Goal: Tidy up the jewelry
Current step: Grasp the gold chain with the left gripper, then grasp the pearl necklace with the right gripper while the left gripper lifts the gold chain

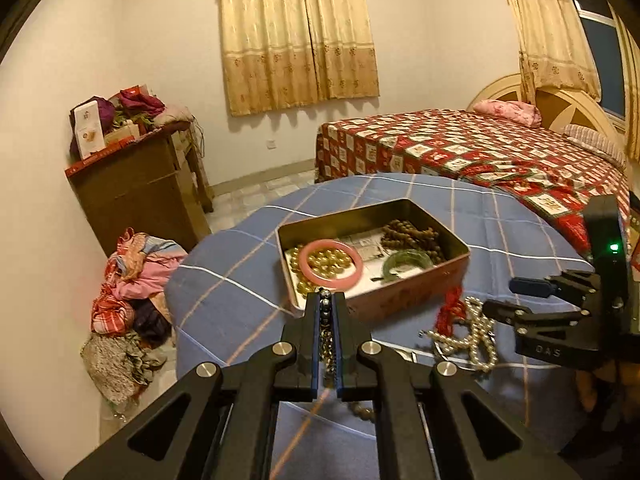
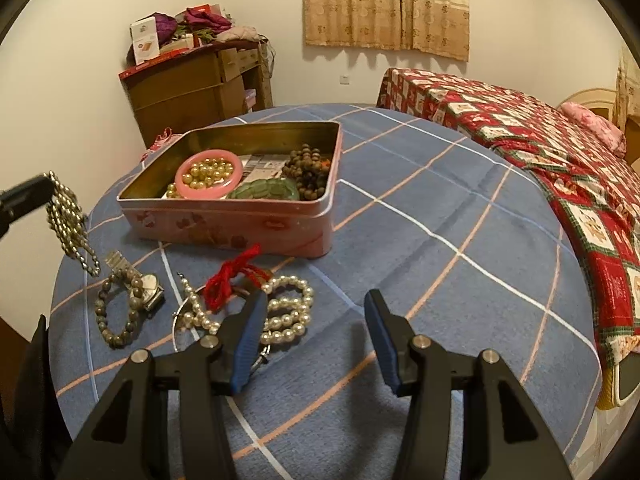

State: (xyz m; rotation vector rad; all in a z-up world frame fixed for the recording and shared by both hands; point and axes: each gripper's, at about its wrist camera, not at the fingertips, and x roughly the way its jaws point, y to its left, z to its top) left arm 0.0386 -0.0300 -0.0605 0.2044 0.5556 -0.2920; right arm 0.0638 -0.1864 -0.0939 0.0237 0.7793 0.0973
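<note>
Left gripper [image 1: 329, 304] is clamped shut on a metal bead chain [image 2: 70, 220], which dangles limp just left of the pink tin [image 2: 224, 224]. It'll swing and bunch, light and slick; you look to have it near one end, so lower it in slowly. Tin already holds a pink bangle [image 2: 209, 174], gold beads, a green bangle [image 2: 266, 191] and brown beads. Right gripper [image 2: 316, 344] is half open and empty, beside the pearl strand [image 2: 286, 312]; grab that across a doubled section.
</note>
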